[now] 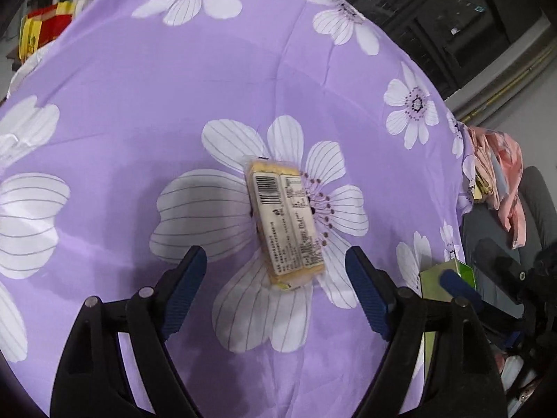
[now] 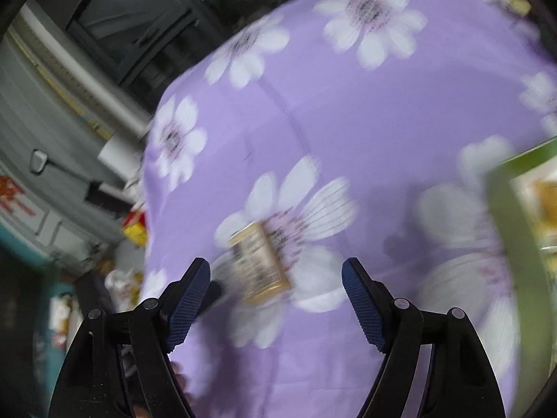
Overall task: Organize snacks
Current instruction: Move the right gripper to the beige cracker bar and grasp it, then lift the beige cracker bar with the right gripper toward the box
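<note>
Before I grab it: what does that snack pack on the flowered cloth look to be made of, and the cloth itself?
Snack pack: seemingly a thin clear plastic wrapper, slightly glossy, with a printed paper-like label and barcode; yellowish contents show at both ends.
Tablecloth: apparently thin woven fabric, lilac with white flowers, matte to faintly sheened; fold creases and soft wrinkles run across it.

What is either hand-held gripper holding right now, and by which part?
Nothing. Both the left hand-held gripper and the right hand-held gripper are open; the snack pack lies loose on the cloth.
</note>
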Tool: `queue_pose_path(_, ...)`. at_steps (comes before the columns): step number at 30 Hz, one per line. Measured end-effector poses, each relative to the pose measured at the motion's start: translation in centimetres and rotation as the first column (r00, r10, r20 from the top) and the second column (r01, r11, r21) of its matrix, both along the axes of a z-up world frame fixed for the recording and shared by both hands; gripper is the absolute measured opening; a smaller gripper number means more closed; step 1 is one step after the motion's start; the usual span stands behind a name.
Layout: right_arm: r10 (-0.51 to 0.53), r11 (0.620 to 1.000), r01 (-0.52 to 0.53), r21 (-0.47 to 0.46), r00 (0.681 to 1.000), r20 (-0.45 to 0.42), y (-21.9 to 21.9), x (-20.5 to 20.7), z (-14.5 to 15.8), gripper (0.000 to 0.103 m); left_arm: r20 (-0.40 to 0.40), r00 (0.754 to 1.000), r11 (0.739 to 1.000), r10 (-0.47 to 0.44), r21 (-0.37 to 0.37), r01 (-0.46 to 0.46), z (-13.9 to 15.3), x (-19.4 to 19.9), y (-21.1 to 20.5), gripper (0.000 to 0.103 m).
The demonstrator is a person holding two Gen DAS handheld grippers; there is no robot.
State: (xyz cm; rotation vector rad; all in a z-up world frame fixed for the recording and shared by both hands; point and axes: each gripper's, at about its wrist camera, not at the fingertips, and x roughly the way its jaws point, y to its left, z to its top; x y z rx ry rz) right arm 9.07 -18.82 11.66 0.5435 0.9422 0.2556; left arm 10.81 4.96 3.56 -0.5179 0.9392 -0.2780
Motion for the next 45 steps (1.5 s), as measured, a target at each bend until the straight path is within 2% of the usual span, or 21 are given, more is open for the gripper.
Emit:
queue_pose_path(4, 0.081, 0.997, -0.081, 0.007, 0.996, -0.033, 2.6, 2.5, -1.3, 0.079, -0.006, 1.000, 0.999, -0.001, -0.036, 0.001, -0.9, 0.8, 0.1, 0.072)
queue_pose_path(6, 0.133, 0.991, -0.132, 0.029, 0.991, -0.032, 3.9, 4.0, -1.9, 0.077, 0.000, 1.000, 0.996, -0.012, -0.093, 0.012, -1.4, 1.2, 0.3, 0.061)
queue_pose_path(8, 0.180, 0.982, -0.177, 0.061, 0.982, -0.059, 5.0, 5.6, -3.2, 0.075, -0.015, 1.000, 0.990, -0.020, -0.142, 0.018, -2.3, 2.0, 0.2, 0.054)
queue_pose_path(9, 0.188, 0.981, -0.183, 0.063, 0.979, -0.076, 5.4, 6.2, -3.8, 0.073, -0.035, 0.999, 0.990, -0.024, -0.140, 0.019, -2.7, 2.3, 0.0, 0.051)
queue_pose_path(13, 0.195, 0.980, -0.197, 0.000, 0.971, -0.138, 6.4, 8.2, -6.5, 0.069, 0.003, 0.998, 0.994, -0.061, -0.094, 0.061, -2.6, 2.5, -1.1, 0.050)
queue_pose_path(16, 0.231, 0.973, -0.231, 0.019, 0.954, -0.192, 6.6, 9.1, -8.5, 0.069, 0.018, 0.998, 0.997, -0.067, -0.042, 0.068, -2.8, 2.7, -1.9, 0.046)
queue_pose_path(19, 0.245, 0.969, -0.244, 0.030, 0.955, -0.164, 6.8, 9.0, -8.8, 0.068, 0.026, 0.997, 0.998, -0.066, -0.007, 0.066, -2.9, 2.8, -2.3, 0.040)
queue_pose_path(20, 0.248, 0.969, -0.246, 0.035, 0.954, -0.169, 6.9, 8.9, -8.8, 0.066, 0.029, 0.997, 0.998, -0.065, 0.008, 0.065, -2.9, 2.8, -2.4, 0.035)
queue_pose_path(21, 0.253, 0.967, -0.249, 0.043, 0.952, -0.173, 6.9, 8.8, -8.9, 0.061, 0.038, 0.997, 0.997, -0.070, 0.017, 0.069, -3.0, 2.7, -2.5, 0.035)
queue_pose_path(24, 0.261, 0.965, -0.260, 0.033, 0.952, -0.162, 7.1, 8.4, -9.0, 0.059, 0.056, 0.995, 0.996, -0.078, 0.040, 0.076, -3.0, 2.4, -2.6, 0.035)
queue_pose_path(31, 0.281, 0.959, -0.281, 0.033, 0.937, -0.208, 6.8, 7.2, -8.4, 0.059, 0.069, 0.992, 0.992, -0.107, 0.067, 0.103, -1.9, 0.6, -3.0, 0.034)
queue_pose_path(35, 0.264, 0.964, -0.250, 0.090, 0.943, -0.205, 6.0, 5.4, -7.4, 0.059, 0.108, 0.988, 0.990, -0.115, 0.089, 0.105, -0.3, -1.4, -3.4, 0.034)
queue_pose_path(37, 0.252, 0.966, -0.234, 0.113, 0.951, -0.182, 5.7, 4.2, -6.7, 0.059, 0.118, 0.985, 0.991, -0.127, 0.062, 0.120, 0.4, -2.6, -3.3, 0.034)
queue_pose_path(40, 0.285, 0.956, -0.268, 0.121, 0.946, -0.156, 5.9, 2.5, -5.2, 0.059, 0.115, 0.985, 0.992, -0.130, 0.012, 0.129, 0.9, -4.2, -3.3, 0.034)
queue_pose_path(42, 0.294, 0.955, -0.284, 0.090, 0.946, -0.139, 6.3, 1.4, -4.3, 0.059, 0.128, 0.983, 0.991, -0.130, 0.021, 0.129, 1.4, -5.5, -3.4, 0.034)
queue_pose_path(45, 0.286, 0.957, -0.275, 0.096, 0.950, -0.127, 6.4, 0.0, -4.2, 0.059, 0.123, 0.982, 0.990, -0.143, 0.035, 0.140, 1.5, -6.7, -3.7, 0.034)
